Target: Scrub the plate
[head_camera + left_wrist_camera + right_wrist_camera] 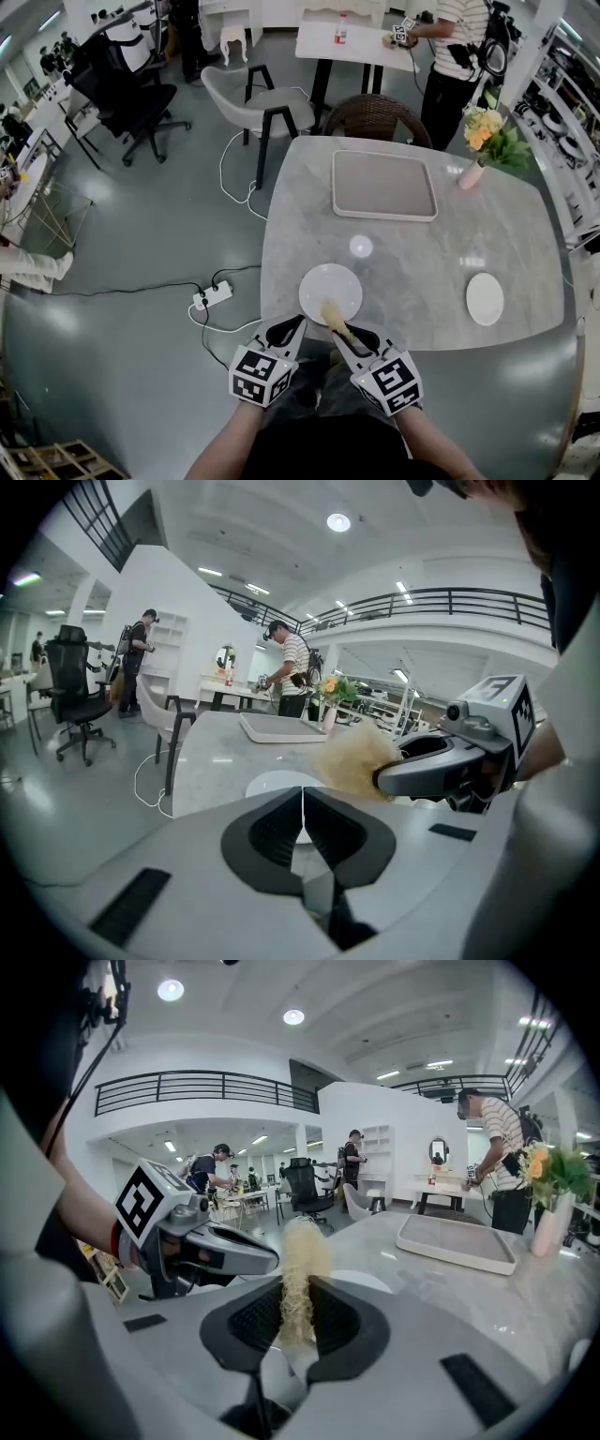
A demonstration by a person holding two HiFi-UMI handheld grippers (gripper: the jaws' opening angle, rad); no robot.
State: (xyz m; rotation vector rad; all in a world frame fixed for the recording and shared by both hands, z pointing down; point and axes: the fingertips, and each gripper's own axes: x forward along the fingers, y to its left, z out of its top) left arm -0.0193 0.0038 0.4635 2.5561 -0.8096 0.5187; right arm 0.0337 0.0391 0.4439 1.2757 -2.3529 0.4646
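Approach step: right gripper [345, 336] clamps scrubber [334, 315] over plate [328, 286] near rim, left gripper [286, 330] closed empty beside it; next, probably press down and rub.

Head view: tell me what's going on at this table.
A person holds a tool in each hand at the near edge of the marble table. The right tool is shut on a straw-coloured fibre scrubber, whose tip lies over the near rim of the white plate. The left tool is shut and empty, beside it. Whether scrubber touches plate is unclear.
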